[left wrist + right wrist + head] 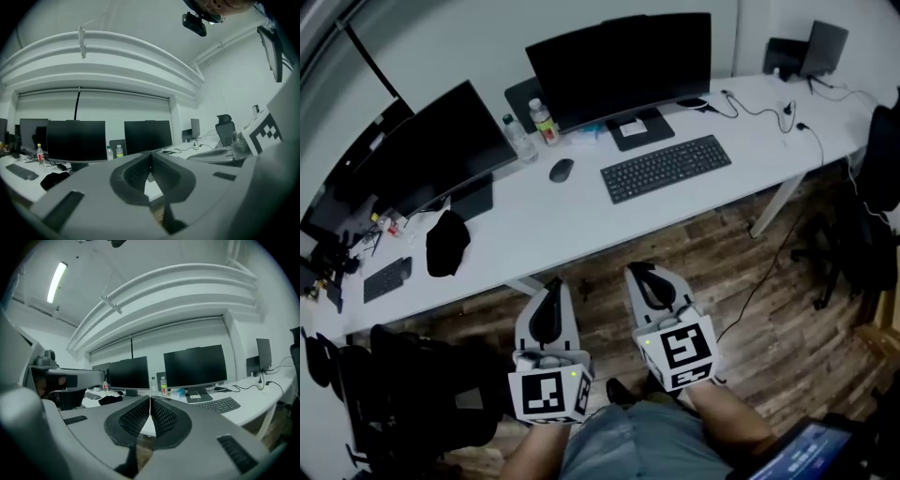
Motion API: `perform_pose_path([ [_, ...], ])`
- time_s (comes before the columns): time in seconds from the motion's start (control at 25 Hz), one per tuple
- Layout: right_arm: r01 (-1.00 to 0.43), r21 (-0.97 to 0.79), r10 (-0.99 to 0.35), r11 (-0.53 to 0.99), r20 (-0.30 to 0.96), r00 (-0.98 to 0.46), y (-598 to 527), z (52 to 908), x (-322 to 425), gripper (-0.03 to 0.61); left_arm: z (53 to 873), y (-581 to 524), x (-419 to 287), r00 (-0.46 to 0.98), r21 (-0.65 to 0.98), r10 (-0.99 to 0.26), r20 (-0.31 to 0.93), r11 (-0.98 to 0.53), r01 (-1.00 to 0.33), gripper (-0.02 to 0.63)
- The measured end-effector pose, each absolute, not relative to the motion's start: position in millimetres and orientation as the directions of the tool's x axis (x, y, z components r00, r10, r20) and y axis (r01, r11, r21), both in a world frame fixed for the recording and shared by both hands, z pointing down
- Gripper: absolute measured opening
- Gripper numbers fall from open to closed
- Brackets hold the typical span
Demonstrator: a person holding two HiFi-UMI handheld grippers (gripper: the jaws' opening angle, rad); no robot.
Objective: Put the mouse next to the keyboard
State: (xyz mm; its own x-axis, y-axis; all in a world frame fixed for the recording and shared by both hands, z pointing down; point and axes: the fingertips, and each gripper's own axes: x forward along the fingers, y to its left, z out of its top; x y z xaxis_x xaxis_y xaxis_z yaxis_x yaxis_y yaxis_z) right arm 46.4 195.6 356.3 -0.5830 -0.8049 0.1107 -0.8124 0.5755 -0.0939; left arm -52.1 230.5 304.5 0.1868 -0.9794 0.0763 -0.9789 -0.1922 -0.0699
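Your left gripper [150, 153] and right gripper [150, 400] hang well back from the counter [544, 225], and both have their fingers closed on nothing. The mouse [562, 170] sits on the counter, left of the keyboard [666, 167] with a gap between them and bottles [546, 122] near behind it. If you arrive with closed fingers, you will likely shove the mouse toward the bottles. Its rounded shell may also slip from a shallow pinch.
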Motion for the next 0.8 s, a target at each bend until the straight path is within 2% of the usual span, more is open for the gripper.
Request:
perform_pose_path([
  [0.16, -0.786, -0.115, -0.780, 0.608, 0.099, -0.618, 184.9, 358.5, 50.1, 0.077, 316.0, 226.5, -44.8, 0.172, -0.088, -0.980, 0.105, -0.182, -0.979, 0.005],
  [0.48, -0.770, -0.128, -0.761, 0.625, 0.118, -0.638, 161.8, 367.3, 34.5, 0.080, 320.8, 205.8, -64.3, 0.131, -0.084, -0.985, 0.111, -0.140, -0.987, 0.005],
  [0.8, -0.765, -0.100, -0.743, 0.637, 0.187, -0.643, 107.0, 391.3, -8.4, 0.080, 345.1, 146.8, -118.9, 0.102, -0.038, -0.987, 0.123, -0.107, -0.993, 0.005],
])
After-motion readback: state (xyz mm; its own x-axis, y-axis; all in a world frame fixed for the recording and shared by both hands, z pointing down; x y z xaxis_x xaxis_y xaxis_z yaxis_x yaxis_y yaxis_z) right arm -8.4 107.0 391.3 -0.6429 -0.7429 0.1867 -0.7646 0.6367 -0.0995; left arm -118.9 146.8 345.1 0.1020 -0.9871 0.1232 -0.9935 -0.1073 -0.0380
